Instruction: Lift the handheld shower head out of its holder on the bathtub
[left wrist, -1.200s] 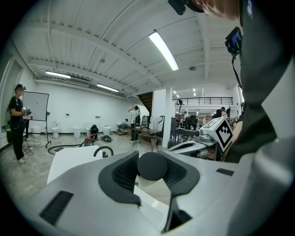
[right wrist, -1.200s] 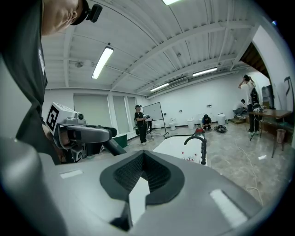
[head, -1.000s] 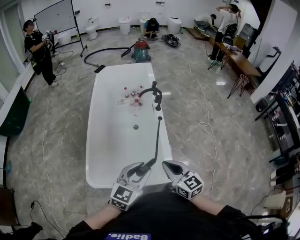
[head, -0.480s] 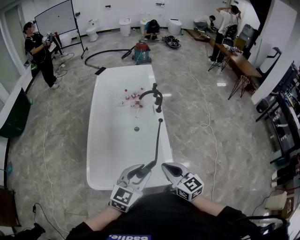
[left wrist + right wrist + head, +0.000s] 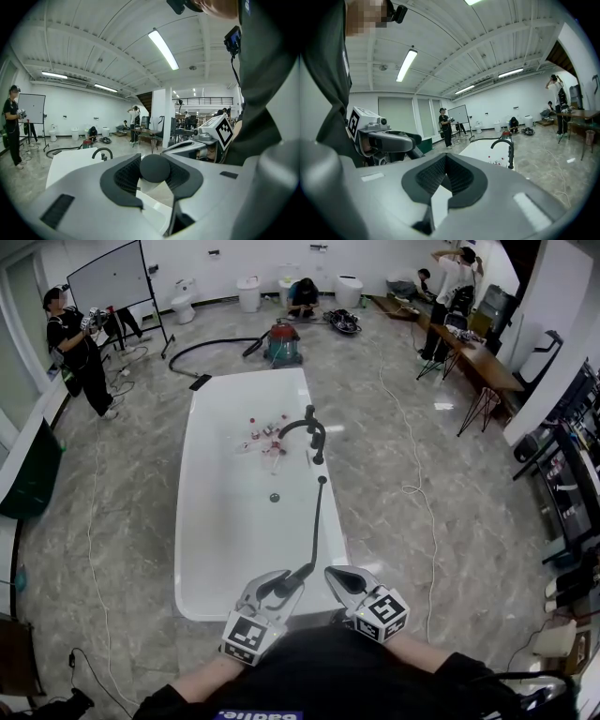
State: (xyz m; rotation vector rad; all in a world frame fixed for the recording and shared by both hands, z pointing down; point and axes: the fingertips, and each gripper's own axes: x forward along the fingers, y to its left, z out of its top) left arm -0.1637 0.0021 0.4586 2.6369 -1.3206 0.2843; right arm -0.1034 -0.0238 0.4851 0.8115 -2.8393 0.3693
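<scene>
In the head view my left gripper [image 5: 277, 579] is shut on the black handheld shower head [image 5: 298, 572], held just above the near end of the white bathtub [image 5: 202, 521]. Its black hose [image 5: 315, 521] runs from there up to a fitting [image 5: 322, 481] on the tub's right rim, near the curved black faucet [image 5: 312, 432]. The left gripper view shows the round black head [image 5: 155, 168] clamped between the pads. Close on the right, my right gripper [image 5: 335, 575] is shut with nothing in it, and its pads [image 5: 440, 176] meet at the tips.
Small bottles [image 5: 267, 432] lie inside the tub beside the drain [image 5: 274, 497]. A red vacuum cleaner [image 5: 282, 341] stands beyond the tub's far end. A person [image 5: 80, 348] stands at the far left by a whiteboard [image 5: 111, 276]. A cable [image 5: 412, 488] trails over the floor on the right.
</scene>
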